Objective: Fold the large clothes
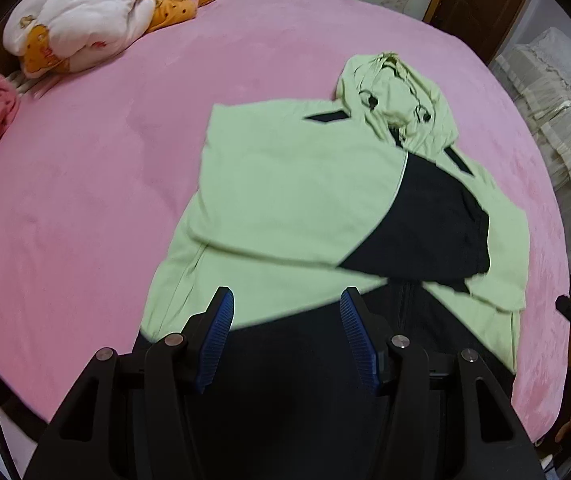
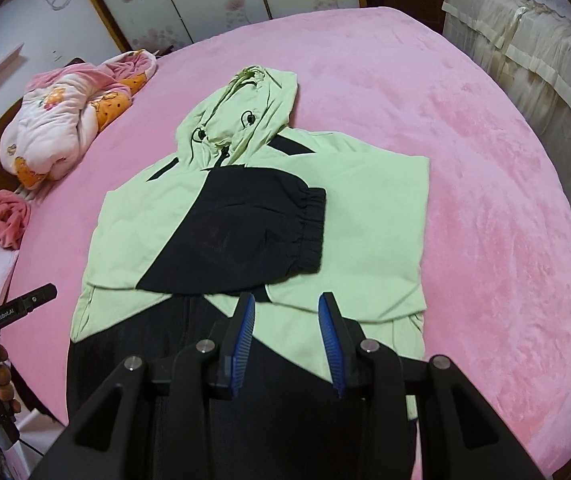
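A: Largest first?
B: Pink bed cover (image 1: 85,184), spread wide, filling most of both views.
A: On it?
B: Green and black hooded jacket (image 1: 285,184), lying flat near the middle of the bed, hood (image 2: 245,120) toward the far side, black hem toward the near edge. Both sleeves folded across the chest, black cuff (image 2: 309,232) on top.
A: Elsewhere on the bed?
B: Bundled floral quilt (image 1: 85,12) at the far corner, well apart from the jacket. Crumpled pink cloth (image 2: 1,224) beside it, at the bed's edge.
A: Grippers?
B: Left gripper (image 1: 287,300) above the jacket's lower part, jaws apart, nothing between the blue pads. Right gripper (image 2: 287,300) likewise over the hem, jaws narrower yet apart, holding nothing.
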The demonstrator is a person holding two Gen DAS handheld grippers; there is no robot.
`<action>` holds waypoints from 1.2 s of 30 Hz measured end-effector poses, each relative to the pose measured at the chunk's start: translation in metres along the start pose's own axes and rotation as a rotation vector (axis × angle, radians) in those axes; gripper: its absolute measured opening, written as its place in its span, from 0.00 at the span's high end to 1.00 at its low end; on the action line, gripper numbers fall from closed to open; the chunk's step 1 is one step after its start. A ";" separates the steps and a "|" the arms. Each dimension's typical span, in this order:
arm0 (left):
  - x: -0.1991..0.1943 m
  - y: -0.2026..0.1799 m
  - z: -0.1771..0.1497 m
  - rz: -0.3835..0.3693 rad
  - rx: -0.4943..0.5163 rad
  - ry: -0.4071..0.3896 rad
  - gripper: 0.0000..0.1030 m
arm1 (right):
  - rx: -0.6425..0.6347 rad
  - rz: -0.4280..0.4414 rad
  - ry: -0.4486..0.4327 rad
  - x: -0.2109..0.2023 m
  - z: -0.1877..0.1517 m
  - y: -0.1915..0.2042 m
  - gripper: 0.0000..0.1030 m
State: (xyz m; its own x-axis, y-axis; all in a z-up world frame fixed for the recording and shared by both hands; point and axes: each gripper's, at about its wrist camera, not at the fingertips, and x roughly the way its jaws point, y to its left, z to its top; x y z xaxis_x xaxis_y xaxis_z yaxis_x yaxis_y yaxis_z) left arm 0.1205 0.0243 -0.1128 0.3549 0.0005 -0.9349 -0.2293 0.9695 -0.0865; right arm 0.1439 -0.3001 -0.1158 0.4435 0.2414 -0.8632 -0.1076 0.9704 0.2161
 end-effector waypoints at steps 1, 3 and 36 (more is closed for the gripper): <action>-0.006 0.001 -0.007 0.009 0.004 0.001 0.47 | -0.002 0.004 -0.007 -0.004 -0.002 -0.001 0.68; -0.015 0.001 -0.019 0.017 0.017 0.001 0.47 | -0.005 0.020 -0.034 -0.018 -0.009 -0.002 0.68; 0.007 0.153 -0.172 -0.001 0.049 0.226 0.47 | 0.205 -0.118 0.068 -0.067 -0.203 -0.022 0.51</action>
State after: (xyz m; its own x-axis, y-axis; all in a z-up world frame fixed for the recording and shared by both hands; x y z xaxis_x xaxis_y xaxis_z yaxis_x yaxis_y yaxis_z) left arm -0.0683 0.1308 -0.1914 0.1415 -0.0496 -0.9887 -0.1831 0.9802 -0.0754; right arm -0.0639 -0.3371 -0.1557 0.3809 0.1322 -0.9151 0.1274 0.9728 0.1936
